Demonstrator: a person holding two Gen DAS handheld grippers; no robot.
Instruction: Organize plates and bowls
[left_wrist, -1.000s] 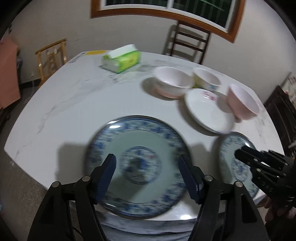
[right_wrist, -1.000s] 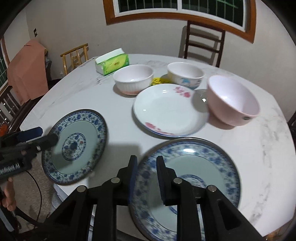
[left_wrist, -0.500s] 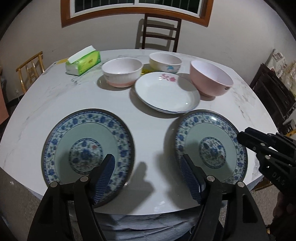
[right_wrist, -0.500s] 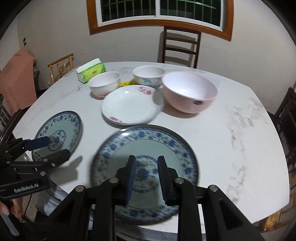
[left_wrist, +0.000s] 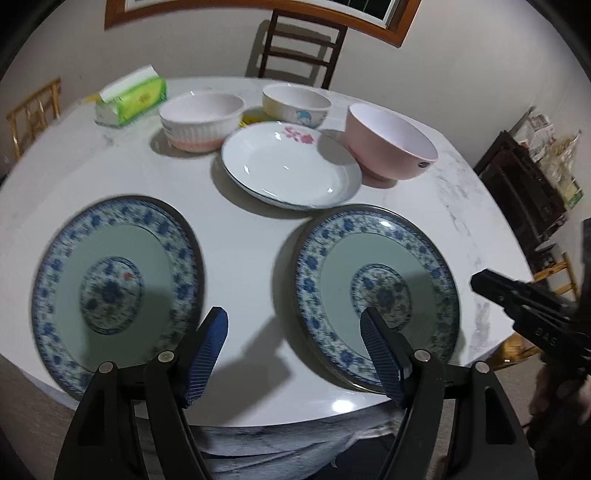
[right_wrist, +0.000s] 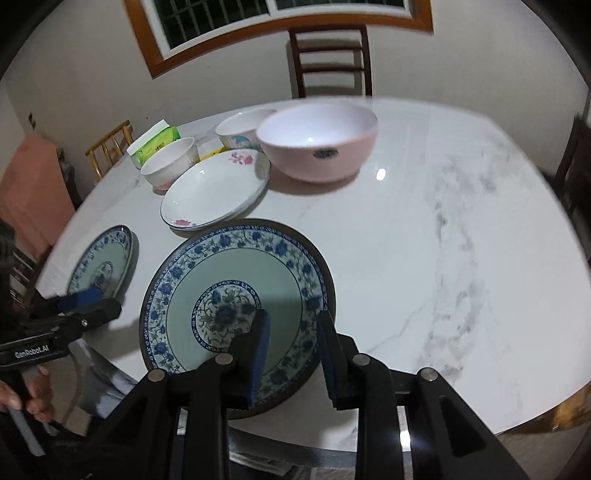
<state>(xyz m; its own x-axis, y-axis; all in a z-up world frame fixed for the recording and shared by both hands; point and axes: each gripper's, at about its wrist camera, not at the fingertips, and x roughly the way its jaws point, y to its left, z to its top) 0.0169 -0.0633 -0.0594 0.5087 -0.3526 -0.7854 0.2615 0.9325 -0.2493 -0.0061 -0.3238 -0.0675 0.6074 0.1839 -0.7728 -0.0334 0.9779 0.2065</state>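
Observation:
Two blue-patterned plates lie at the table's near edge: the left one (left_wrist: 110, 288) (right_wrist: 101, 264) and the right one (left_wrist: 376, 284) (right_wrist: 236, 306). Behind them lie a white flowered plate (left_wrist: 291, 170) (right_wrist: 218, 188), a ribbed white-and-pink bowl (left_wrist: 201, 120) (right_wrist: 168, 166), a cream bowl (left_wrist: 295, 105) (right_wrist: 238, 129) and a large pink bowl (left_wrist: 391, 142) (right_wrist: 317, 140). My left gripper (left_wrist: 295, 332) is open and empty above the gap between the blue plates. My right gripper (right_wrist: 291, 339) is open a little, empty, over the right blue plate's near rim.
A green tissue box (left_wrist: 131, 98) (right_wrist: 155, 144) stands at the table's far left. A dark chair (left_wrist: 299, 48) stands behind the table, a yellow chair (left_wrist: 31, 114) at the left, dark shelving (left_wrist: 524, 192) at the right. The marble table (right_wrist: 443, 221) stretches right.
My left gripper has swung right, from over the left blue plate to between both plates. My right gripper has opened slightly and shifted toward the right plate's right side.

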